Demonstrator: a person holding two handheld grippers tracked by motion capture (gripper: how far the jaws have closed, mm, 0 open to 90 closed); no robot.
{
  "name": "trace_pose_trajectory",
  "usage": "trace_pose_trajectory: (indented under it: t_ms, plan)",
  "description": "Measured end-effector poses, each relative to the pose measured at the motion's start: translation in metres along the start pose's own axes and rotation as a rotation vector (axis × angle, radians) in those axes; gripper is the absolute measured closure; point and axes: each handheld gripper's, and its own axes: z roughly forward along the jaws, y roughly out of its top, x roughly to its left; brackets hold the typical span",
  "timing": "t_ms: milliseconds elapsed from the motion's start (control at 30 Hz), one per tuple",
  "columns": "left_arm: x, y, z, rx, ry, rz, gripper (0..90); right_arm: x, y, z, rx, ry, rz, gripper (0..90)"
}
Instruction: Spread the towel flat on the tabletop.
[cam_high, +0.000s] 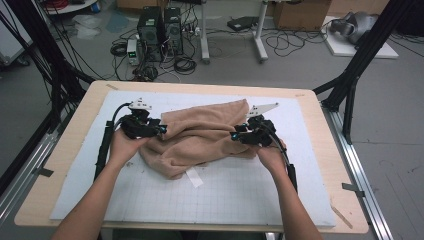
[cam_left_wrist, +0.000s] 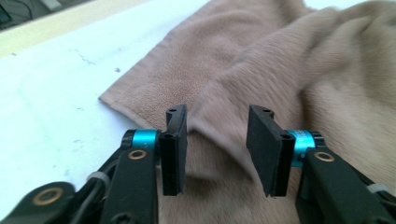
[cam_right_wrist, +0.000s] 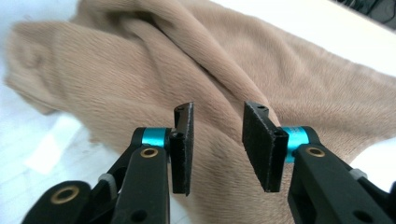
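A crumpled tan towel (cam_high: 200, 135) lies bunched on the white gridded mat (cam_high: 225, 200). My left gripper (cam_high: 161, 131) sits at the towel's left edge, and in the left gripper view its jaws (cam_left_wrist: 217, 114) stand open over the cloth (cam_left_wrist: 280, 60). A raised fold runs up between the pads without being pinched. My right gripper (cam_high: 234, 136) is at the towel's right side. Its jaws (cam_right_wrist: 218, 109) are open too, just above the plush surface (cam_right_wrist: 140, 60), with nothing gripped. A white label (cam_high: 194, 176) sticks out from the towel's near edge.
The mat covers a wooden table (cam_high: 65, 165) whose bare rim shows all around. Black frame posts (cam_high: 350, 85) rise at the far corners. Computers and cables (cam_high: 160, 35) sit on the floor beyond the far edge.
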Motion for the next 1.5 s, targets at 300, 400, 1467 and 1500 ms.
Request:
trace_pose_trajectory:
  t_ms: [300, 400, 1467, 1500]
  plan:
    - [-0.018, -0.027, -0.006, 0.040, -0.041, 0.058, 55.3, 0.040, -0.002, 0.007, 0.007, 0.076, -0.068, 55.5]
    - [-0.022, -0.039, 0.002, 0.077, -0.062, 0.062, 55.1, 0.048, -0.006, 0.022, 0.028, 0.095, -0.075, 53.1]
    - [-0.031, -0.045, 0.006, 0.088, -0.106, 0.087, 82.1, 0.048, -0.022, 0.041, 0.092, 0.120, -0.086, 84.4]
    - [-0.030, -0.044, 0.004, 0.078, -0.108, 0.085, 82.1, 0.046, -0.022, 0.036, 0.085, 0.114, -0.086, 84.4]
